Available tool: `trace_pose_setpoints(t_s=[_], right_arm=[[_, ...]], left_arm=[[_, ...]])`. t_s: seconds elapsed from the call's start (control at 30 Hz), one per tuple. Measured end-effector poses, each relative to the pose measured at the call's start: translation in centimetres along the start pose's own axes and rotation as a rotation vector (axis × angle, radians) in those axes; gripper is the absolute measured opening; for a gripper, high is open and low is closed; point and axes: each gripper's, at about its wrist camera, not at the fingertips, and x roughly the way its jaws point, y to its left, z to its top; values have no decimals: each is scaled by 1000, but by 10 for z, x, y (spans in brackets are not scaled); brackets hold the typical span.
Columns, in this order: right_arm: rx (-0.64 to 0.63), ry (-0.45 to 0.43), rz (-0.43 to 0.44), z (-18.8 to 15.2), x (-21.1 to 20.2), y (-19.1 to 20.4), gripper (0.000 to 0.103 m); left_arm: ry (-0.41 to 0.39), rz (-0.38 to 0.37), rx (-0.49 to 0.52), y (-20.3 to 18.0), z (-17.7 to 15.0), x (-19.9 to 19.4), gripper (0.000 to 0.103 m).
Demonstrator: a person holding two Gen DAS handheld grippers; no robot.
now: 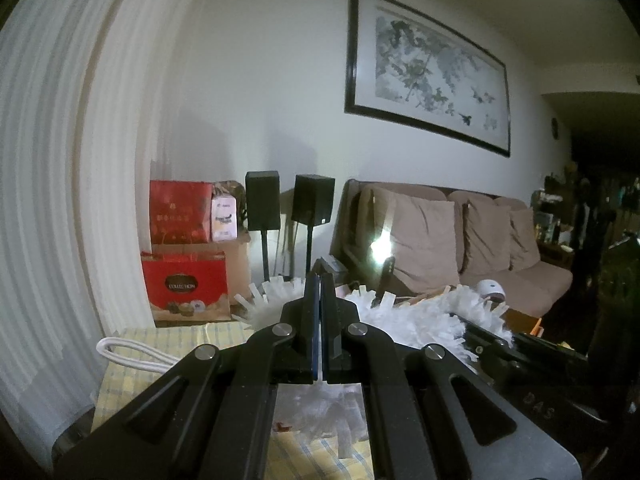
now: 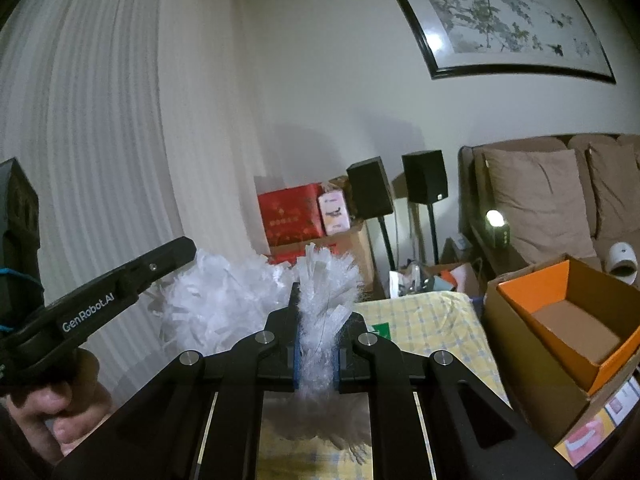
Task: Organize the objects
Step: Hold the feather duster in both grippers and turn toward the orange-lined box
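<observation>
Right gripper (image 2: pixel 316 344): jaws clamped on white fluffy duster (image 2: pixel 324 300); fringe stands up between blue pads and spills below them. Left gripper (image 1: pixel 320 320): jaws together, blue pads touching, nothing visible between them in own view; in right wrist view, tip buried in left end of duster, contact hidden by fringe. Duster spans between both grippers, raised over table (image 2: pixel 432 320) with yellow checked cloth.

Readable writing: "GenRobot.AI" on left gripper side; "COLLECTION" on lower red box (image 1: pixel 184 288); "DAS" moulded on right gripper body.

Containers: open cardboard box (image 2: pixel 560 320) with orange inner walls, just right of table, bare cardboard floor visible. Upper red box (image 1: pixel 180 212) and pink pack (image 1: pixel 224 220) on brown carton near two black speakers (image 1: pixel 262 200). White cord loop (image 1: pixel 132 354) on cloth, left of left gripper. Hand (image 2: pixel 52 412) on left gripper handle.
</observation>
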Motion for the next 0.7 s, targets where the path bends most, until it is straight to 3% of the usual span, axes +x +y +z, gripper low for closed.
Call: trace_pose_setpoints(t_s=[0.7], right_arm=[[-69,39,-5,14,8,-15,9]], left_arm=[[21,15,31,-20,0,23,1]])
